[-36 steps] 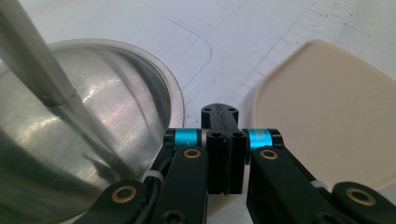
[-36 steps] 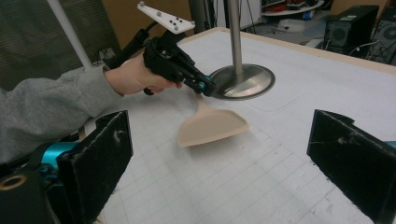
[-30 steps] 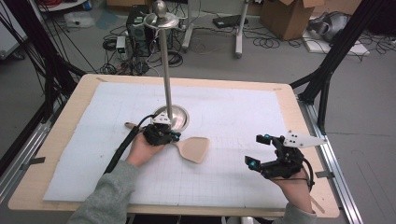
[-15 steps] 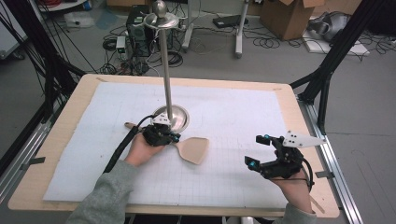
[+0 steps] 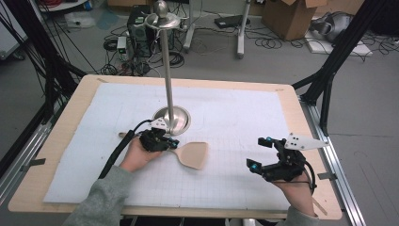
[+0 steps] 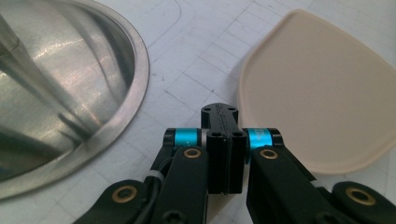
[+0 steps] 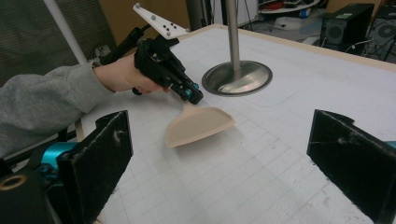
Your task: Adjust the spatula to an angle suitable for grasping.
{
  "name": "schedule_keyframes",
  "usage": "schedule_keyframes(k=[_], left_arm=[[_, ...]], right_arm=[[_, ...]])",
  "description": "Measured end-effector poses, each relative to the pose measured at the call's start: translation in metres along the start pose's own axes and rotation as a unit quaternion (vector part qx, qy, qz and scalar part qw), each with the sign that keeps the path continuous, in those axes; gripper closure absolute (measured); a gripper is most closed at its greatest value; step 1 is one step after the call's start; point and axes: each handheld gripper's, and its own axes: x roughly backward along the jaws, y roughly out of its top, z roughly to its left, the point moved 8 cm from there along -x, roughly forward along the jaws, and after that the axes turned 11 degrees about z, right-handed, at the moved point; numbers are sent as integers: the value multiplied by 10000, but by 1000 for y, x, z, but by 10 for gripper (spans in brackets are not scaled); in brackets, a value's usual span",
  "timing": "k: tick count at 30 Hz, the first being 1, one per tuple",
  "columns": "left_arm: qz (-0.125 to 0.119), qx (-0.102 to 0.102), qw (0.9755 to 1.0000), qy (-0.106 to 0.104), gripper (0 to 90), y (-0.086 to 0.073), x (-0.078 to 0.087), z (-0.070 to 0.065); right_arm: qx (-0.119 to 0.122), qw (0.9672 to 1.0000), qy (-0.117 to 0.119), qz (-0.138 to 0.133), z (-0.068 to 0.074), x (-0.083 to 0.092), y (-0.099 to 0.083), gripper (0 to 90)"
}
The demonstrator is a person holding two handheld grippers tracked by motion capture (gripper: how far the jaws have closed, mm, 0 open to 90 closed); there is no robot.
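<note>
Beige spatula (image 5: pixel 192 155) is lying just beside the steel stand (image 5: pixel 172 119), the left gripper (image 5: pixel 170 143) clamping its neck; tilting could slip it. Right gripper (image 5: pixel 262 153) is gaping wide, empty.

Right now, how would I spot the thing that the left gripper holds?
Find the tall metal stand on the white mat. Just in front of its round base lies a beige spatula, its neck clamped in the left gripper. It is the only flat, tan blade there.

Beige spatula (image 5: pixel 193 155); silver stand (image 5: pixel 170 89); white gridded mat (image 5: pixel 235 117).
</note>
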Motion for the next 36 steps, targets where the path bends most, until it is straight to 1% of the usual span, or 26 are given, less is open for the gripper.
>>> schedule_keyframes(k=[2, 4, 6, 8, 10, 13, 14, 17, 21, 23, 24, 25, 27, 28, 29, 30, 31, 33, 35, 36], left_arm=[[-27, 41, 10000, -26, 898, -3, 2, -2], [-4, 48, 10000, -61, 898, -6, 4, -3], [12, 12, 10000, -50, 898, -8, 5, -4], [32, 43, 10000, -47, 898, -9, 6, -6], [77, -29, 10000, -30, 898, -11, 8, -7], [71, -57, 9999, -65, 898, -14, 11, -10], [107, -69, 9999, -88, 898, -16, 12, -11], [154, -123, 9998, -63, 898, -21, 16, -14], [210, -203, 9995, -87, 898, -28, 21, -20], [226, -240, 9994, -107, 898, -32, 24, -23], [199, -225, 9995, -125, 898, -34, 25, -25], [215, -262, 9993, -126, 898, -36, 26, -27], [232, -316, 9991, -179, 898, -40, 29, -30], [212, -301, 9991, -209, 898, -42, 30, -32], [231, -356, 9988, -248, 898, -45, 32, -34], [223, -372, 9988, -242, 898, -46, 33, -36], [269, -403, 9985, -243, 898, -48, 34, -38], [353, -527, 9978, -175, 898, -51, 36, -43], [325, -563, 9978, -148, 898, -53, 37, -46], [279, -525, 9981, -163, 898, -53, 37, -46]], right_arm=[[43, 10000, -29, 21, 1, -1, 1, 59], [88, 10000, -21, 39, 4, -2, 2, 59], [129, 9999, -17, 57, 5, -3, 3, 59], [122, 9999, 2, 104, 7, -4, 3, 59], [118, 9998, -7, 127, 7, -5, 3, 59], [131, 9998, -25, 115, 5, -5, 3, 59], [110, 9999, -23, 131, 5, -5, 3, 59], [116, 9999, -21, 118, 5, -5, 3, 59], [112, 9999, -23, 121, 5, -5, 3, 59], [102, 9999, -12, 131, 6, -6, 3, 59], [106, 9998, -14, 147, 5, -6, 2, 59], [113, 9998, -19, 152, 5, -6, 2, 59], [114, 9998, -4, 165, 6, -7, 2, 60], [121, 9998, -6, 172, 5, -7, 2, 60], [118, 9998, -6, 173, 5, -8, 2, 59], [121, 9998, -12, 170, 5, -8, 2, 59], [111, 9998, -14, 184, 5, -8, 2, 59], [128, 9997, -22, 182, 5, -9, 3, 60], [103, 9997, -12, 206, 6, -9, 2, 59], [128, 9997, -8, 208, 6, -10, 2, 59]])
